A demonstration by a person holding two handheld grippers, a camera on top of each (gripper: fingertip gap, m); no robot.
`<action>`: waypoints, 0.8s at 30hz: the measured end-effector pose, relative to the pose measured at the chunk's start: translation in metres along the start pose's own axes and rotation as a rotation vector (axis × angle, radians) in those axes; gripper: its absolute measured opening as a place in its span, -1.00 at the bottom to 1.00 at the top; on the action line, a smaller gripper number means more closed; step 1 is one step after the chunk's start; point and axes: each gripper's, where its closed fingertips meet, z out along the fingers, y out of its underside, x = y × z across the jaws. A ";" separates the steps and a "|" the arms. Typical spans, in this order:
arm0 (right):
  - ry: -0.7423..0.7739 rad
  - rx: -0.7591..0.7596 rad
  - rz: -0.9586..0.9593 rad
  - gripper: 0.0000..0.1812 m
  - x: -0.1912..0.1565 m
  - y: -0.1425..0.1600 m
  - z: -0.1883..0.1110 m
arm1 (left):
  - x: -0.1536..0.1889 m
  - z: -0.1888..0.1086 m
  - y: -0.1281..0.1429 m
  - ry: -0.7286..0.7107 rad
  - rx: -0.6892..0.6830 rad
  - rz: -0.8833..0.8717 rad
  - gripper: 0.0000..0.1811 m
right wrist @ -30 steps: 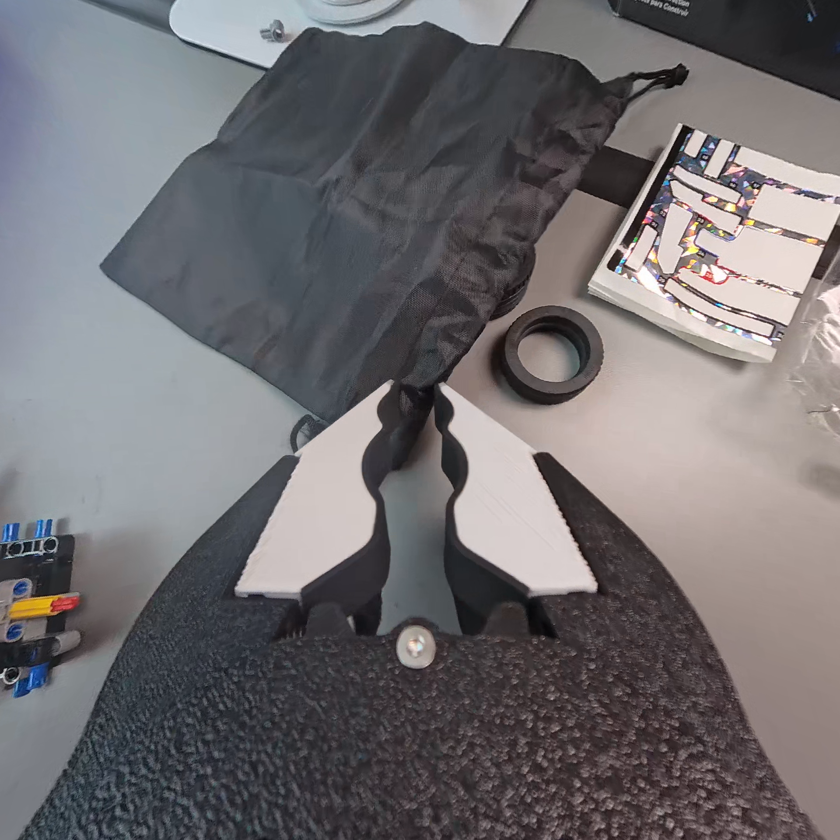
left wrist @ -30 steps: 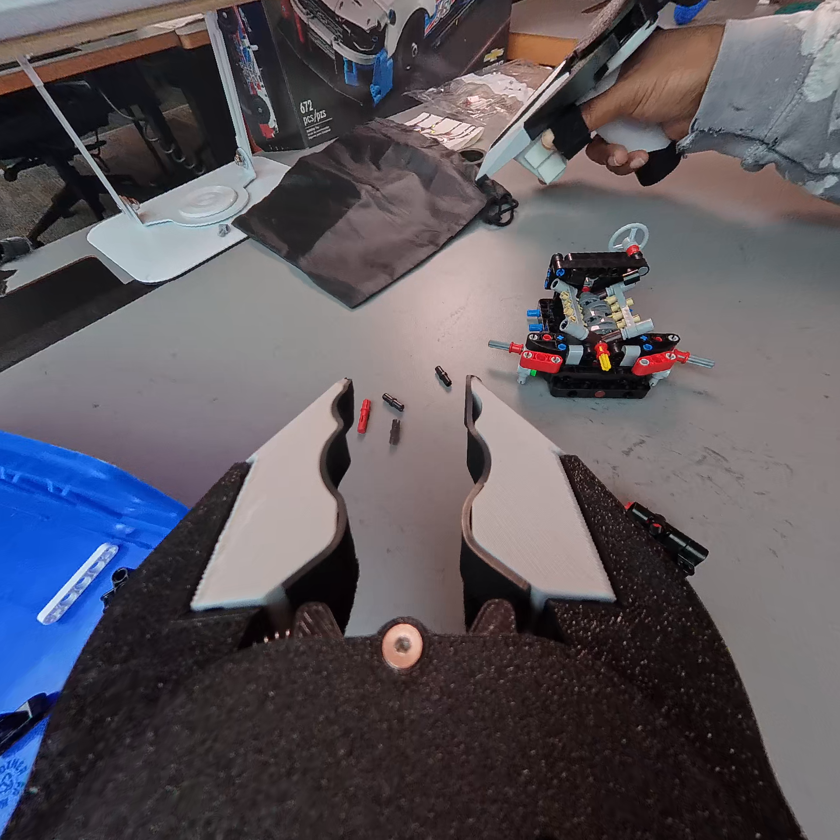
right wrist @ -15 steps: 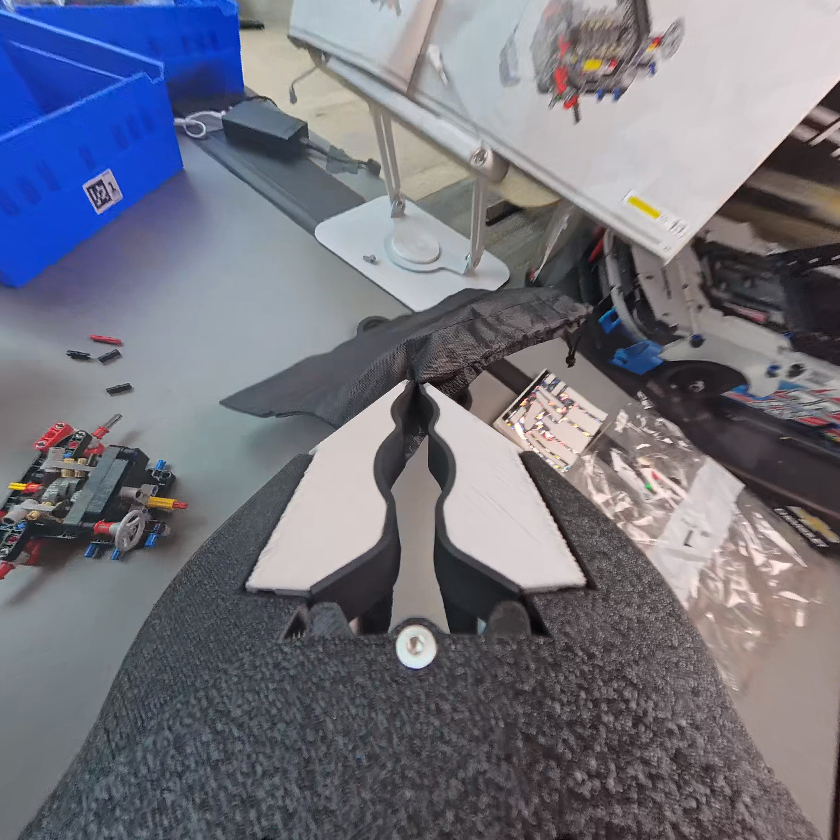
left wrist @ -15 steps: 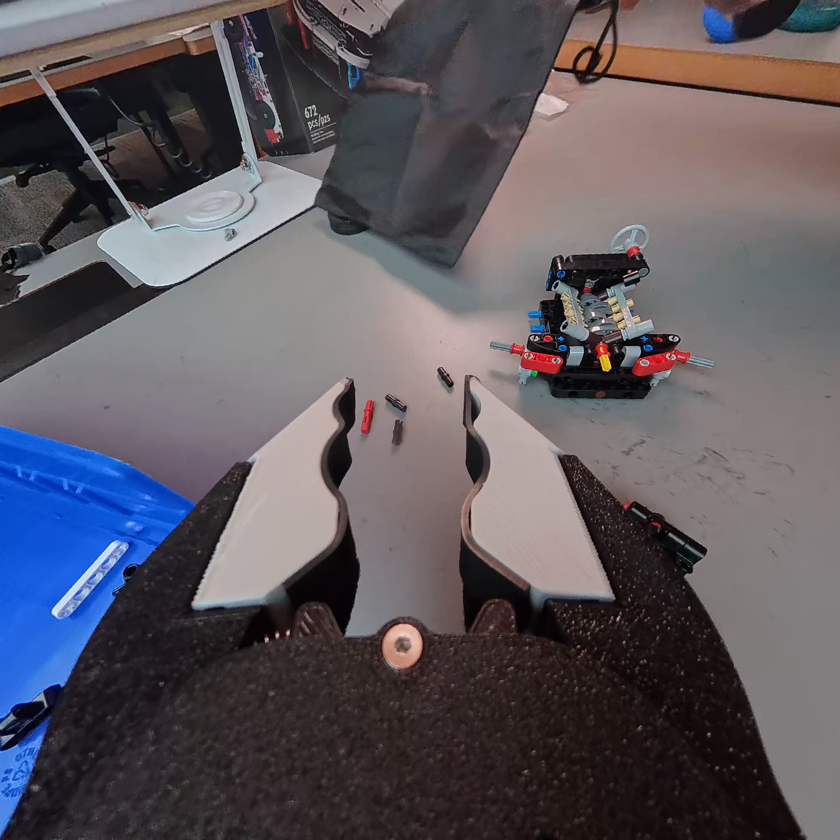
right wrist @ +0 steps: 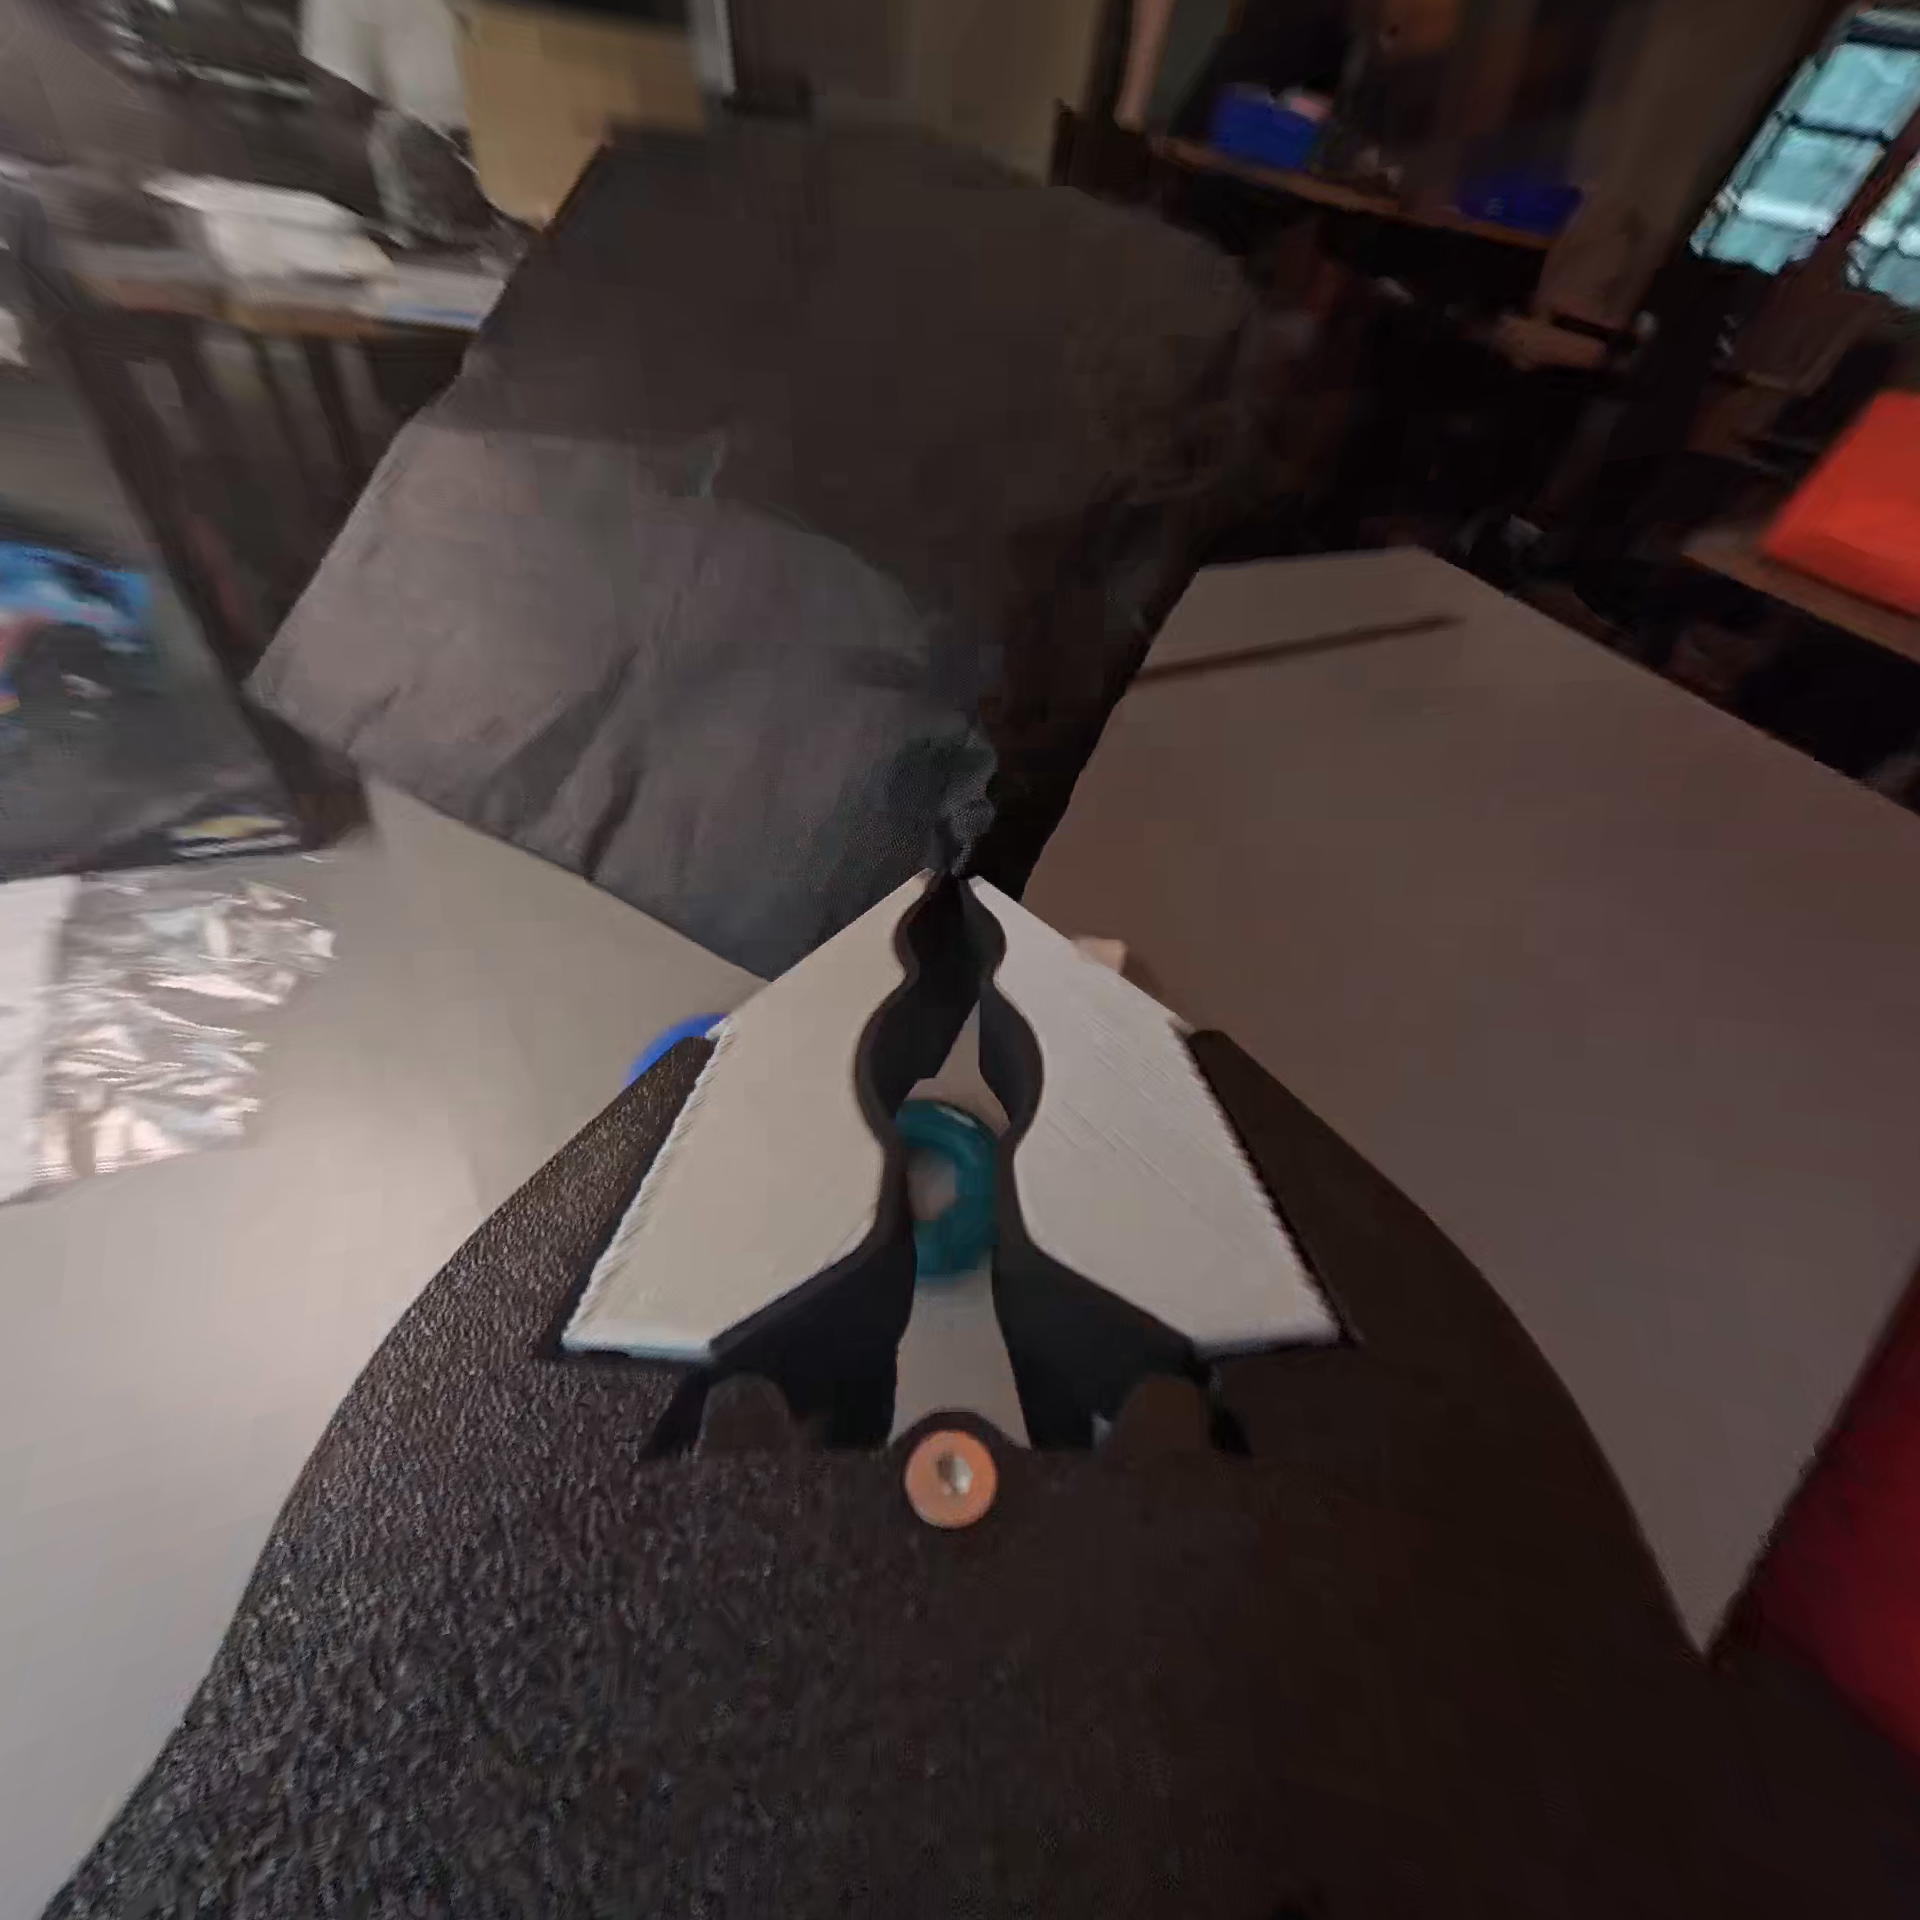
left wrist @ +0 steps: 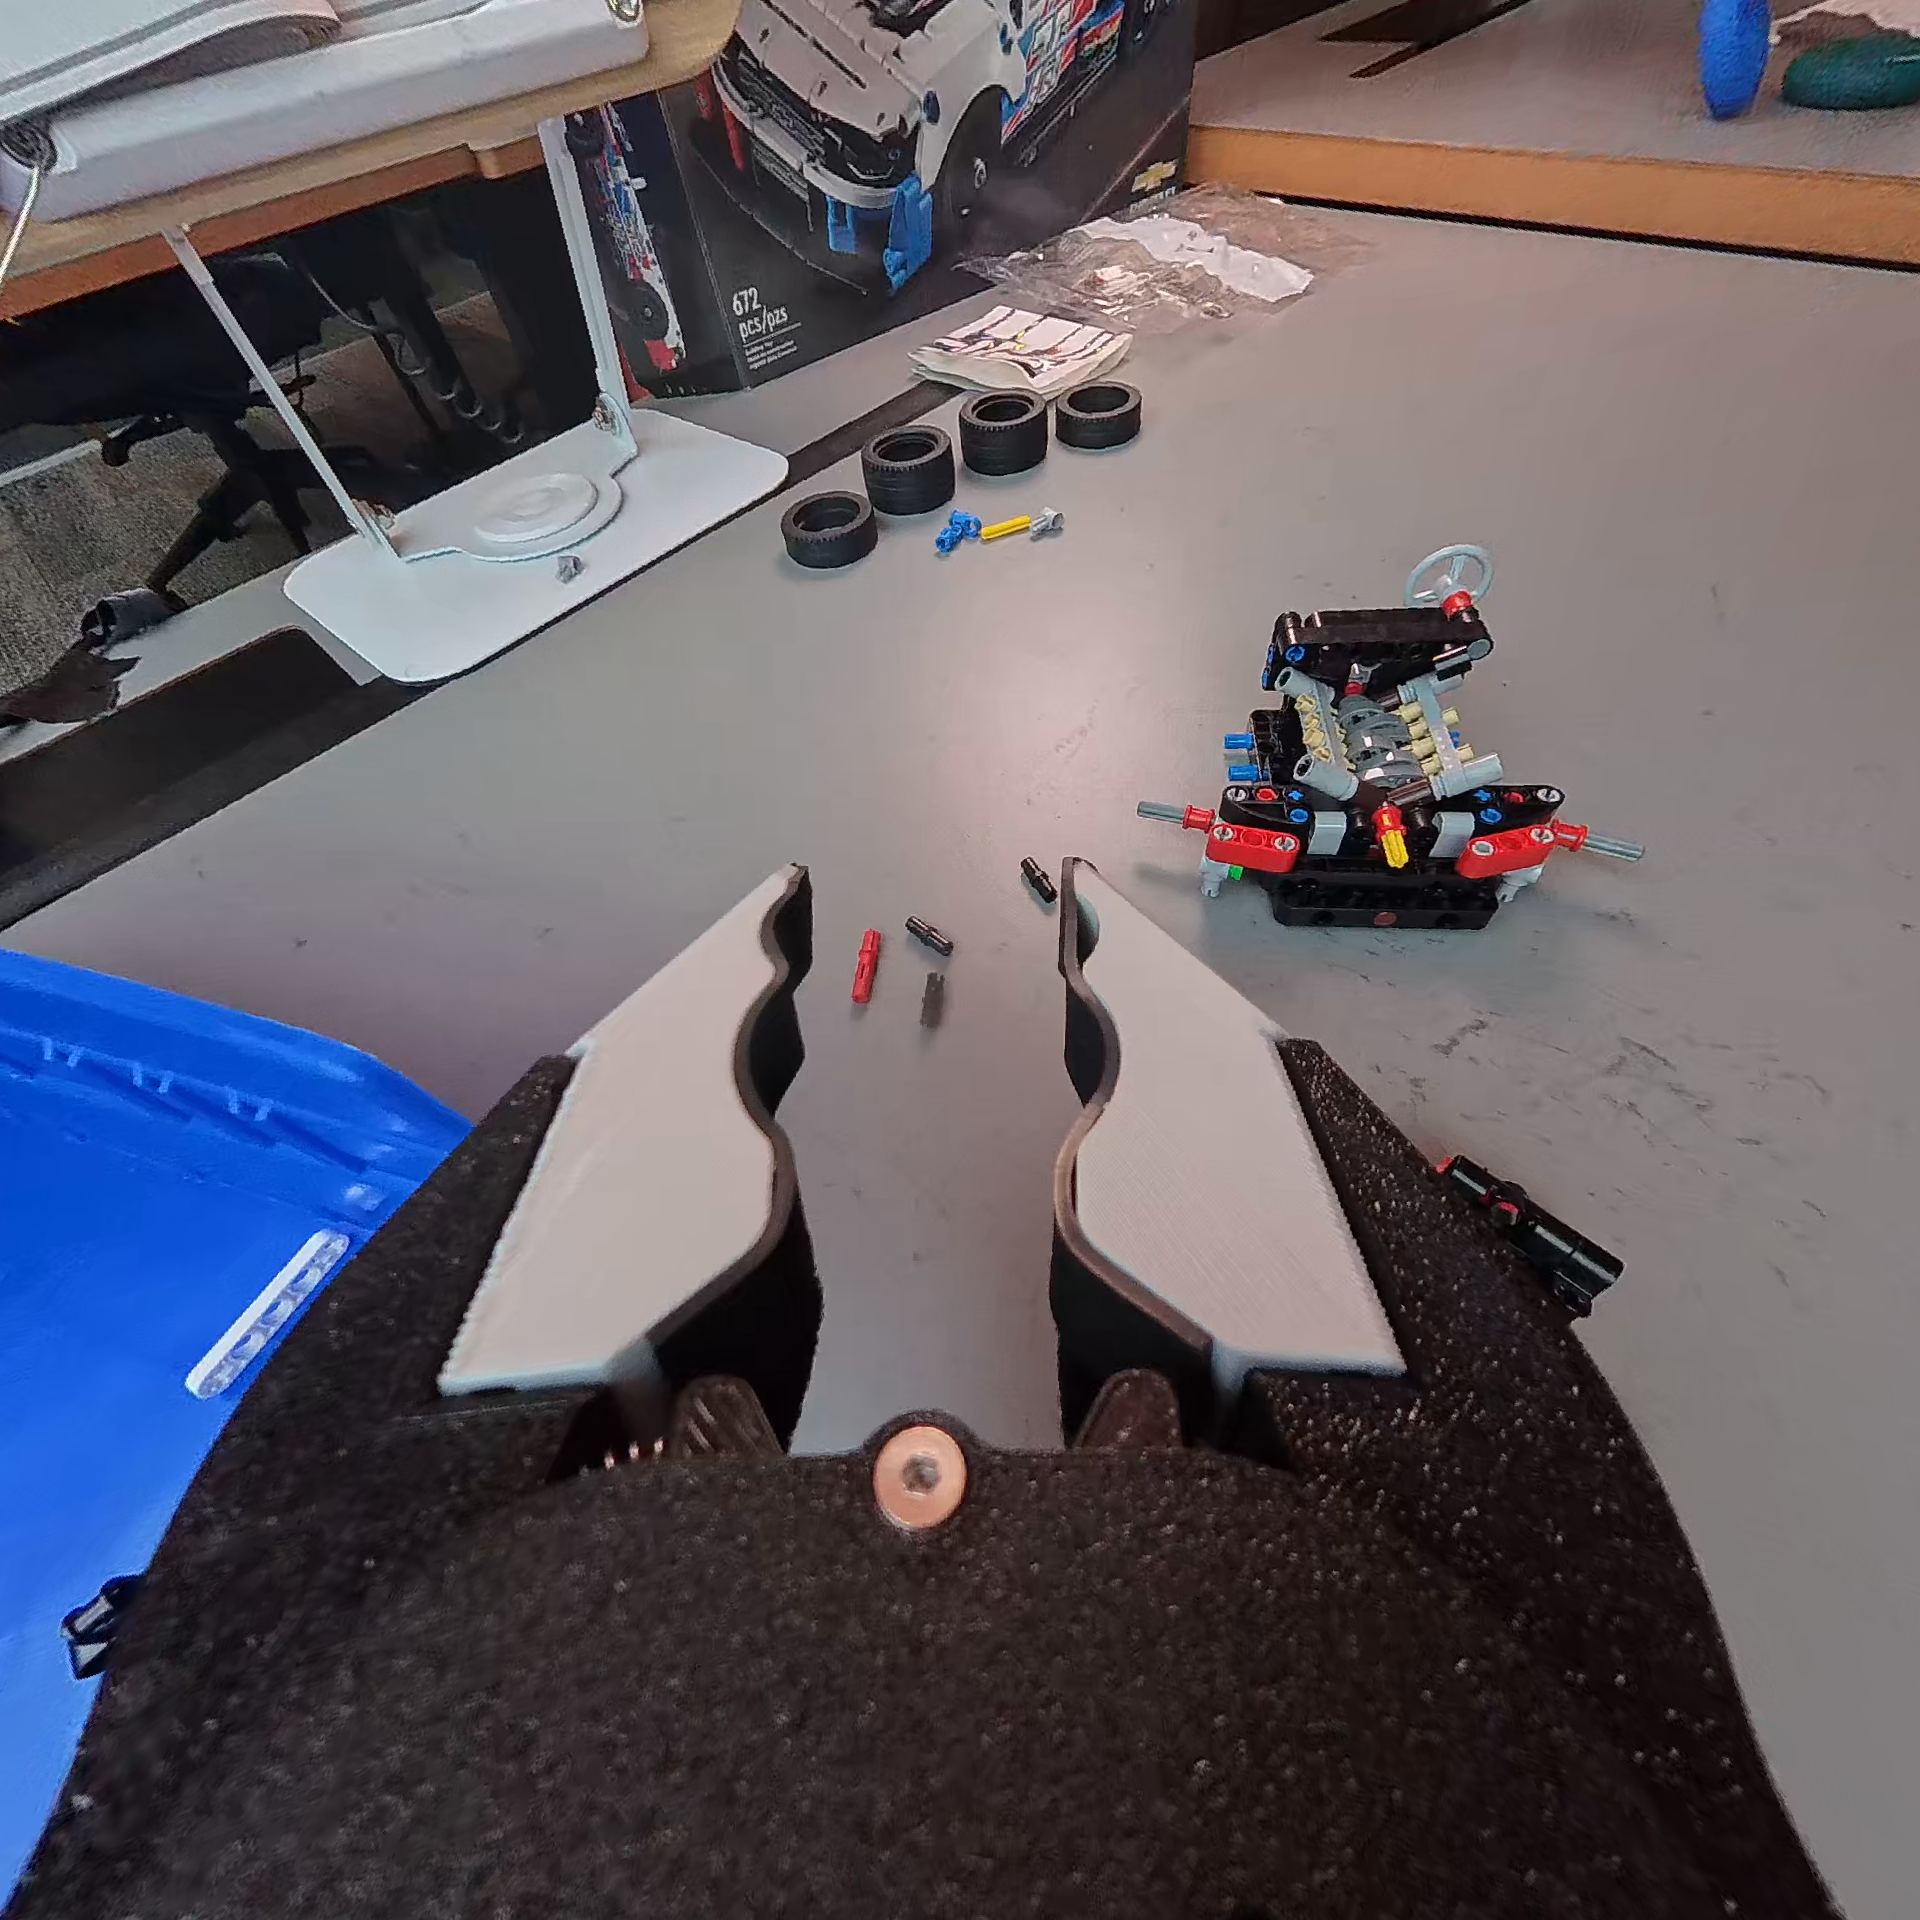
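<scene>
Left hand-held gripper [left wrist: 933,883] wide over four pins [left wrist: 928,935]; four tyres [left wrist: 907,470] behind; right hand-held gripper [right wrist: 951,881] pinching bag [right wrist: 665,644], blocking view

Black bag [right wrist: 727,582] blurred; teal ring [right wrist: 951,1195] perhaps half-hidden.

Bare table [left wrist: 1039,675] ahead, small pins [left wrist: 928,935] between jaws (loose), brick model [left wrist: 1371,790] right

My right gripper [right wrist: 951,883] now holds the black bag [right wrist: 665,623] lifted off the table; four tyres [left wrist: 909,470] and small pieces [left wrist: 997,526] lie uncovered.
</scene>
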 end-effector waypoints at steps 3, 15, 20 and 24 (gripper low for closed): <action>0.185 -0.198 0.016 -1.00 0.057 0.079 0.017 | -0.001 0.001 0.002 -0.004 -0.008 -0.002 -0.47; 0.138 -0.113 -0.170 -0.54 0.012 0.087 0.004 | -0.007 0.008 0.015 -0.016 -0.065 -0.021 -0.45; -0.663 0.150 -0.151 -0.60 -0.211 0.039 -0.098 | -0.015 0.009 0.021 -0.032 -0.093 -0.044 -0.44; -1.296 0.106 -0.307 -0.59 -0.367 0.085 -0.228 | -0.014 0.006 0.019 -0.020 -0.081 -0.044 -0.45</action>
